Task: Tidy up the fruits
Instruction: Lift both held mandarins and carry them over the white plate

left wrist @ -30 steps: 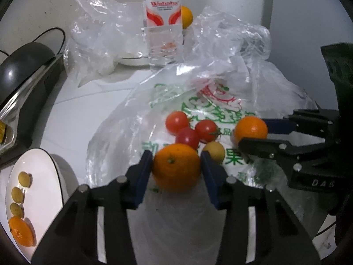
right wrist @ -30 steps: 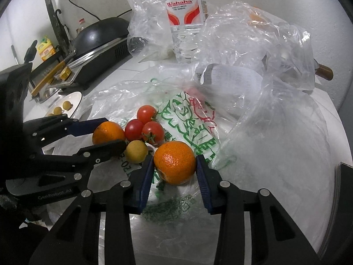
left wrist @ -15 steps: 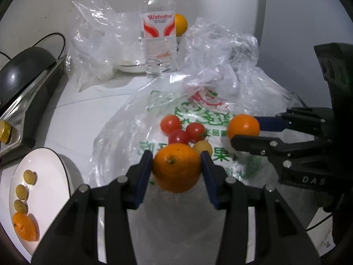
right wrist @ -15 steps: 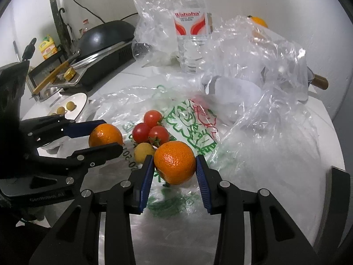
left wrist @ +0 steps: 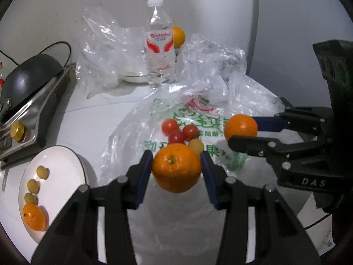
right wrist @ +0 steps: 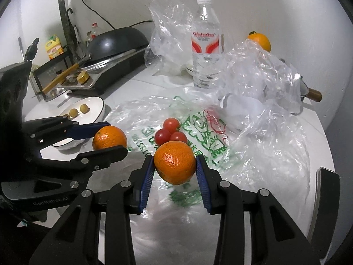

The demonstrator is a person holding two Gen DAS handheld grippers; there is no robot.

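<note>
My left tongs [left wrist: 176,167] grip one orange [left wrist: 176,168] and my right tongs [right wrist: 174,162] grip another orange [right wrist: 174,162], both held clear above the printed bag [left wrist: 198,152]. Next, I judge, comes carrying them left to the white plate [left wrist: 64,163] without bumping each other.

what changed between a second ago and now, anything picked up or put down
Both claws have lifted up and back from the printed plastic bag, each keeping its orange: the left claw clamps one orange, the right claw the other orange. Nothing was taken or released. The cherry tomatoes and small yellow fruit on the bag, the plate and the water bottle stayed put.
</note>
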